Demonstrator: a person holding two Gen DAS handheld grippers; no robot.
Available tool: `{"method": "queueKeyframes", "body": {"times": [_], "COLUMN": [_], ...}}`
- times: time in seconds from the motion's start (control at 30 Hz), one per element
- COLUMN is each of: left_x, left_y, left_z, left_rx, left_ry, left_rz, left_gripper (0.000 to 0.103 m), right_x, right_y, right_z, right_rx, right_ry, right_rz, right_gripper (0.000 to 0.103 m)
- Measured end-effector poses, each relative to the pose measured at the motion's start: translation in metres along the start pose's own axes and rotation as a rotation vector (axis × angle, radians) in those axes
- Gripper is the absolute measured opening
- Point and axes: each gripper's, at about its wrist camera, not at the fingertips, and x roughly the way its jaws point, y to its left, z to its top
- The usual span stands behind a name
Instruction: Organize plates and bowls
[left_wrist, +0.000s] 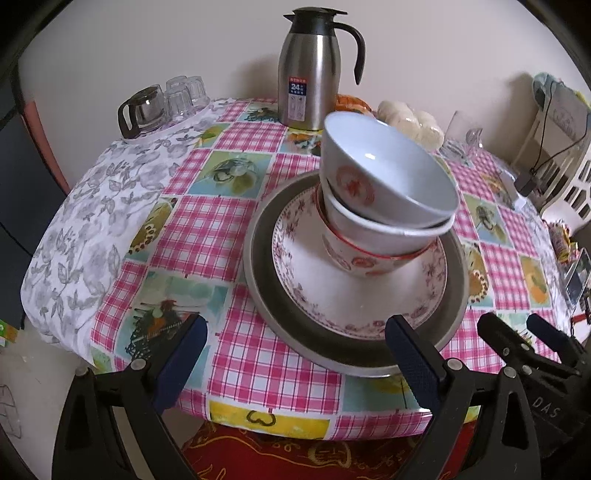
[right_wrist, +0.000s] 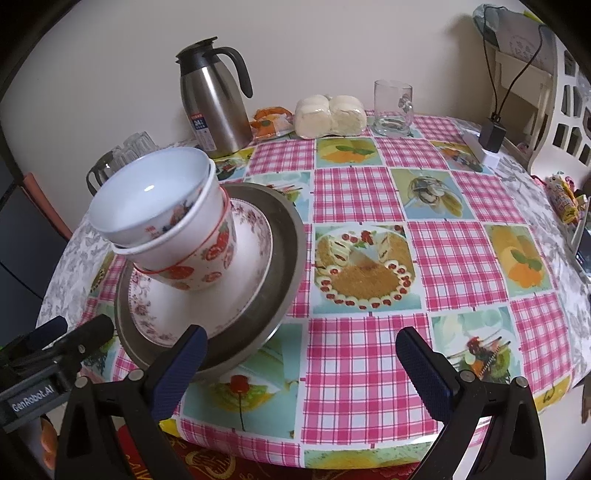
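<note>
A stack stands near the table's front edge: a grey metal plate (left_wrist: 266, 295), a floral white plate (left_wrist: 325, 288) on it, then nested white bowls with red patterns, the lower bowl (left_wrist: 369, 254) upright and the top bowl (left_wrist: 388, 173) tilted. The stack also shows in the right wrist view: metal plate (right_wrist: 284, 266), floral plate (right_wrist: 221, 295), top bowl (right_wrist: 147, 195). My left gripper (left_wrist: 295, 358) is open and empty, just in front of the stack. My right gripper (right_wrist: 299, 362) is open and empty, to the stack's right.
A steel thermos jug (left_wrist: 310, 74) stands at the back. A glass pot and upturned glasses (left_wrist: 162, 103) sit back left. Wrapped buns (right_wrist: 328, 114), a glass mug (right_wrist: 391, 107) and a charger (right_wrist: 491, 133) sit at the back right. A white chair (right_wrist: 554, 110) stands right.
</note>
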Motion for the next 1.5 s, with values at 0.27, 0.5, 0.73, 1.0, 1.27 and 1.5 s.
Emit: {"method": "queueKeyframes", "body": {"times": [0.27,0.5,0.73,1.0,1.27,1.5], "left_x": [0.011,0.013,0.014,0.014,0.018,0.018], "left_y": [-0.006,-0.004,-0.005,-0.003,0.001,0.001], "left_z": [-0.006,-0.008,-0.009,-0.009,-0.009,-0.009], "left_rx": [0.031,0.022,0.026,0.015,-0.006,-0.006], "left_ry": [0.047,0.061,0.070,0.078,0.095,0.098], "left_rz": [0.093,0.109,0.119,0.128,0.138,0.144], "left_gripper": [0.097,0.097,0.097,0.097,0.097,0.097], "right_x": [0.001,0.003,0.004,0.007,0.009,0.009], "right_y": [-0.005,-0.008,-0.010,-0.011,-0.013,-0.013], "right_z": [-0.003,-0.006,-0.007,-0.008,-0.008,-0.008], "right_rx": [0.005,0.003,0.005,0.004,0.008,0.009], "right_ry": [0.016,0.032,0.042,0.053,0.060,0.059], "right_rz": [-0.003,-0.009,-0.014,-0.016,-0.017,-0.017], "right_gripper": [0.103,0.103,0.103,0.103,0.103,0.103]}}
